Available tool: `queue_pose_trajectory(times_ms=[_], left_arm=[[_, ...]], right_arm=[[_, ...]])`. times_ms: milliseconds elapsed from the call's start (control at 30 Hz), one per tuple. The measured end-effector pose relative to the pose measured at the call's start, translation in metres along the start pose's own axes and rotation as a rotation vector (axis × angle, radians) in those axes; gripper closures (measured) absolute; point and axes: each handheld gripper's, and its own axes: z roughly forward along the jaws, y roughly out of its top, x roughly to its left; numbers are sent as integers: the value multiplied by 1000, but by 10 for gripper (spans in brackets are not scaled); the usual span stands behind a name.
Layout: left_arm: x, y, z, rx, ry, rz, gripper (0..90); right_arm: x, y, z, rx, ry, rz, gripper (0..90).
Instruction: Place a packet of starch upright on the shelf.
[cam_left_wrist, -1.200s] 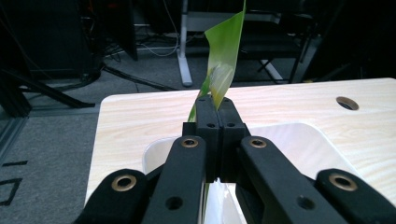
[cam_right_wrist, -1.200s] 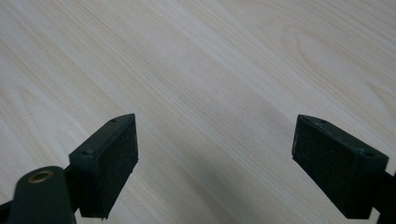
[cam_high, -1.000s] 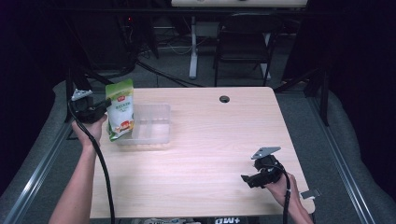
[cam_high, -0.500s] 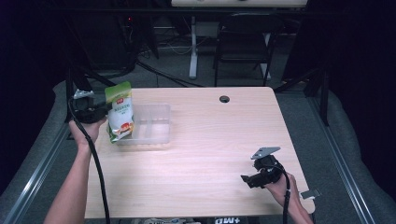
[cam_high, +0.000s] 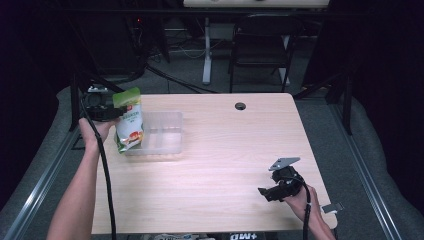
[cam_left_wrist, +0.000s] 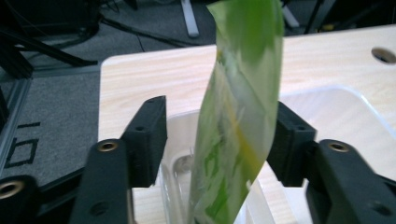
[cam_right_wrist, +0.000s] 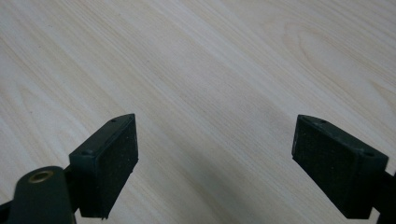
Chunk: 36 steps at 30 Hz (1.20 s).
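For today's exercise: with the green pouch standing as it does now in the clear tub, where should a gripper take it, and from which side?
Grip the flat upper part of the green pouch, coming level from the table's left edge as the left gripper does. It stands upright in the clear tub, thin faces exposed above the rim.

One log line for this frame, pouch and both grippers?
left gripper: jaws just opening, green pouch between | pouch: standing in clear bin | right gripper: open, empty

A green snack pouch (cam_high: 129, 126) with a white front panel and red-and-orange print is seen standing upright, slightly tilted, at the left end of a clear plastic container (cam_high: 162, 135). Its lower edge is set inside the container. The shallow, rectangular, transparent container is placed on the left part of the tabletop (cam_high: 220, 150). In the left gripper view, the pouch (cam_left_wrist: 238, 116) is shown edge-on, its glossy film gently twisted.
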Motion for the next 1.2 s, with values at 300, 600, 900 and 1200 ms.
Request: queue_pose_trajectory(times_ms=[300, 600, 900, 1200], left_arm=[[-6, -1, 5, 15, -5, 19, 893], [-14, -8, -3, -44, -24, 10, 899], [-22, -18, -14, -146, -11, -18, 899], [-24, -25, -18, -211, 9, -47, 899]], right_arm=[[0, 0, 1, -3, 0, 4, 139], [0, 1, 0, 3, -1, -1, 139], [0, 1, 1, 5, 2, -3, 139], [0, 0, 0, -4, -1, -1, 139]])
